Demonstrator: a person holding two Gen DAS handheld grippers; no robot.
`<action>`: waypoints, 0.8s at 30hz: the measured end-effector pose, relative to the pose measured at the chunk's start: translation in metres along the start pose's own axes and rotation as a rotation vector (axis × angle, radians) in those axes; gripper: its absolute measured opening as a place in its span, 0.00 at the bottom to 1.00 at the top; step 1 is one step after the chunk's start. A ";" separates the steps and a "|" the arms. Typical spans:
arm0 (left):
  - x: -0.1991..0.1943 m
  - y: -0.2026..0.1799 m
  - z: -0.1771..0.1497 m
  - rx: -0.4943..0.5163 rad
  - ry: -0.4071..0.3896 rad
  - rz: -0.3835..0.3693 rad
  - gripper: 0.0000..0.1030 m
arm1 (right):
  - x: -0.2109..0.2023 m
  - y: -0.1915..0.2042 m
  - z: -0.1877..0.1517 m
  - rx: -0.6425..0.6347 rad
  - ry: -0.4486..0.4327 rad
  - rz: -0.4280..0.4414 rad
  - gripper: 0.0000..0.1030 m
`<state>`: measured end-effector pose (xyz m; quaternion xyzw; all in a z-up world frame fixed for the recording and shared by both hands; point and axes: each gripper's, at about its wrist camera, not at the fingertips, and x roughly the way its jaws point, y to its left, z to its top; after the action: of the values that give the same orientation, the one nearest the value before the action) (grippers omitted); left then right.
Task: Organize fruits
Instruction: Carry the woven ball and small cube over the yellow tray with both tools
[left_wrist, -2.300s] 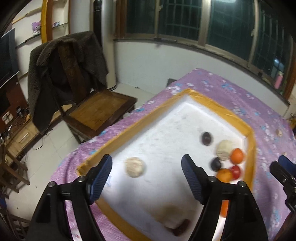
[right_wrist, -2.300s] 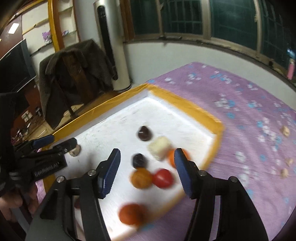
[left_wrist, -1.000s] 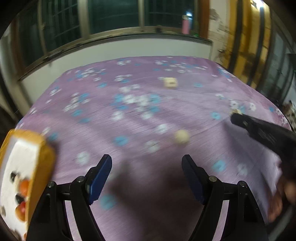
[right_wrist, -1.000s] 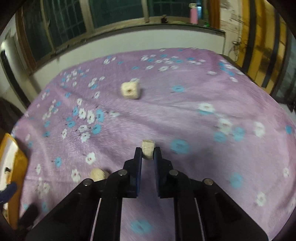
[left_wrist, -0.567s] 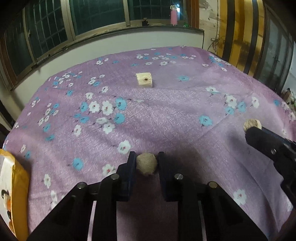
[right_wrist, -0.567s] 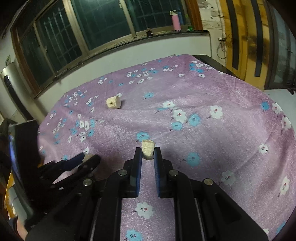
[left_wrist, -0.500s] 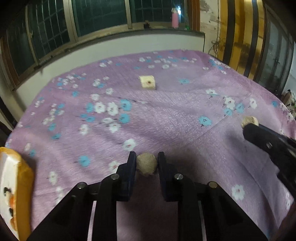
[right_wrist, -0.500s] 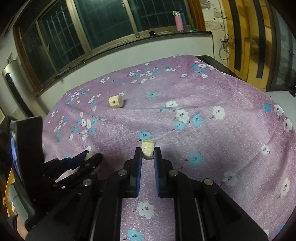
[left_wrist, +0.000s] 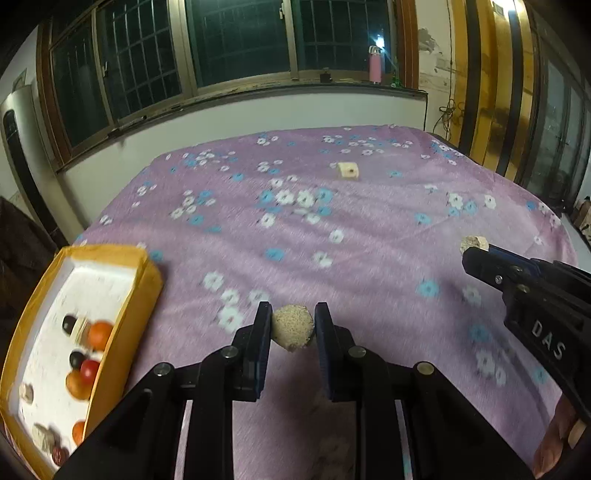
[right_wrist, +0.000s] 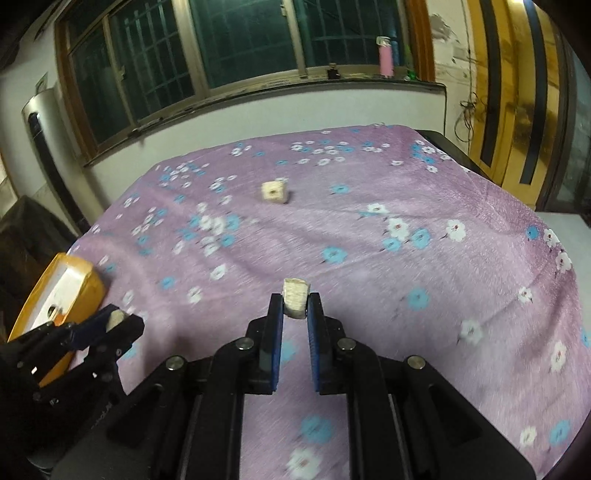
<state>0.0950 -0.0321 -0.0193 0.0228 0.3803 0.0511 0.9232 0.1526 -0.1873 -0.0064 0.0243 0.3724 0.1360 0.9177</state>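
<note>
Where the purple floral cloth (left_wrist: 369, 236) spreads beneath dark barred windows (left_wrist: 236, 44), left gripper (left_wrist: 291, 328) clamped on a round beige piece (left_wrist: 293, 326), right gripper (right_wrist: 294, 302) pinching a pale chunk (right_wrist: 294, 297). Beige cube (left_wrist: 347, 171) far back; yellow-rimmed tray (left_wrist: 122, 328) of blurred fruits cut off at left.

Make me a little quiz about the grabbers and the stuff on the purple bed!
1. True or false: both grippers hold something.
2. What shape is the piece in the left gripper: A round, B flat, C long?
3. Fill in: one loose cube lies on the ____.

Key
1. True: the right gripper pinches a beige chunk too.
2. A: a round ball.
3. Bedspread, far from the tray.
</note>
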 end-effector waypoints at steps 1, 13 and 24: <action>-0.002 0.004 -0.004 -0.008 0.000 -0.002 0.21 | -0.004 0.005 -0.004 -0.008 -0.001 0.000 0.14; -0.008 0.036 -0.035 -0.063 0.008 -0.009 0.22 | -0.027 0.063 -0.052 -0.060 -0.021 -0.018 0.14; 0.003 0.041 -0.041 -0.074 0.012 -0.010 0.21 | -0.013 0.086 -0.069 -0.078 -0.019 0.001 0.14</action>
<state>0.0653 0.0086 -0.0472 -0.0137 0.3837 0.0609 0.9213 0.0761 -0.1120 -0.0345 -0.0098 0.3583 0.1506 0.9213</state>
